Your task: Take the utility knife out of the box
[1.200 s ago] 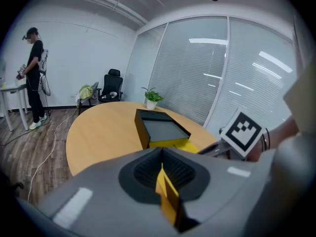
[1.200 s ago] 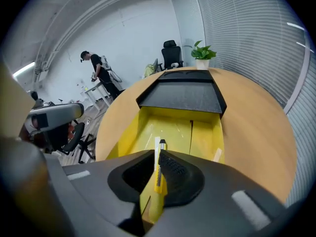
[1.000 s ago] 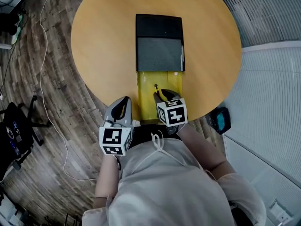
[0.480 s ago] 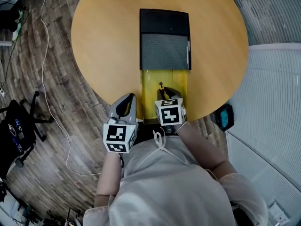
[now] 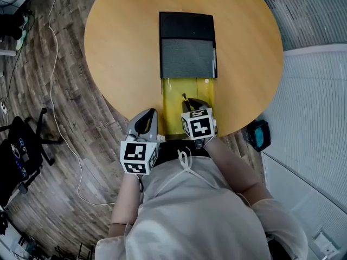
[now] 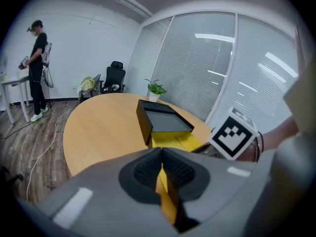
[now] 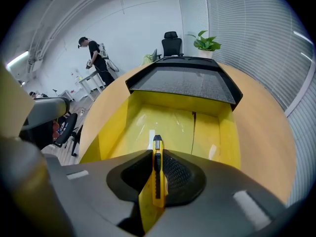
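The yellow utility knife (image 7: 157, 169) with a black slider sits between the two jaws of the right gripper (image 7: 157, 154). Its tip pokes out past the jaws in the middle of the right gripper view. The jaws are closing on it, and the dark pads look like they touch it on both sides.

The knife is low inside the flat yellow tray (image 7: 173, 122) of the box. It does not look lifted out yet. The tray is pulled out of a flat black sleeve (image 5: 187, 45), which lies in the upper middle of the head view. The tray sticks out below the sleeve, toward the person.

The left gripper (image 6: 162, 154) is at the lower left of the tray in the head view. Its jaws are pressed together on a thin yellow strip, which looks like the tray's near edge. I think it is keeping the box from sliding.

The box lies on a round wooden table (image 5: 124, 47), close to the table's near edge.

What has just changed is the right gripper. A second ago its jaws stood wide apart over the knife. Now they have come in around it. I think this means the knife is almost caught, and the next step is to lift it up out of the tray.

The rest looks about the same as a second ago. The box, the left gripper and the right gripper have hardly moved.
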The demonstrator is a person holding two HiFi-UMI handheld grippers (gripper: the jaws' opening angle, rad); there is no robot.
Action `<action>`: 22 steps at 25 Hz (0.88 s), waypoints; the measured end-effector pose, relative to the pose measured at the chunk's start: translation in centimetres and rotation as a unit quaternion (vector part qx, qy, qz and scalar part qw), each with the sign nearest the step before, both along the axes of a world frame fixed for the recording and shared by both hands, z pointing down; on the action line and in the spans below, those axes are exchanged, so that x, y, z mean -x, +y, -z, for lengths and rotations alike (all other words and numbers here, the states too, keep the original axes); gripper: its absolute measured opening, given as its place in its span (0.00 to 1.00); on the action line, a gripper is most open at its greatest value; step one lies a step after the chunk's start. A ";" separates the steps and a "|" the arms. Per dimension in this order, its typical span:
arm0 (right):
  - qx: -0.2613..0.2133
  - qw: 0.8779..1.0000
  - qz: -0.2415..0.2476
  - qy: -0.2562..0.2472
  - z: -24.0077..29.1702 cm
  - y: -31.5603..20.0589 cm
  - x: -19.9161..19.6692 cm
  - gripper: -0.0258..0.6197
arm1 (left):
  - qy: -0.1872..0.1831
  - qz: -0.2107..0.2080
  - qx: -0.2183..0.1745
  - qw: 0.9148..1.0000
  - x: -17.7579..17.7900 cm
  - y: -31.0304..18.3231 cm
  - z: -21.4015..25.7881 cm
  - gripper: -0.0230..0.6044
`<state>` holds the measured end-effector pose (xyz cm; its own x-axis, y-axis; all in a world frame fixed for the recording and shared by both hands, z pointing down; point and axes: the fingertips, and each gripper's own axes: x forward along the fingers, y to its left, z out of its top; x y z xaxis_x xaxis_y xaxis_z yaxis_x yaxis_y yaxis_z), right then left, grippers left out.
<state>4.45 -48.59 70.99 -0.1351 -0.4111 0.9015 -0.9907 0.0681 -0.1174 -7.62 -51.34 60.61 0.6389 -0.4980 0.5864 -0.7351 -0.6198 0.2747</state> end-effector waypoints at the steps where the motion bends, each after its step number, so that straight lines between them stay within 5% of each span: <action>1: 0.002 1.000 -0.002 -0.003 0.2 0.2 0.1 0.14 | 0.000 -0.001 -0.003 1.000 0.1 0.2 0.3 0.05; 8: -0.047 0.999 -0.012 -0.018 4.9 1.1 1.0 0.14 | -0.007 0.008 -0.032 0.999 1.6 0.7 2.4 0.05; 13: -0.117 0.992 -0.029 -0.035 10.4 1.5 1.4 0.14 | 0.017 0.046 -0.099 0.994 2.9 0.8 6.9 0.05; 22: -0.273 0.961 -0.036 -0.038 21.6 4.8 2.2 0.14 | 0.058 0.039 -0.153 0.986 4.1 4.1 13.6 0.05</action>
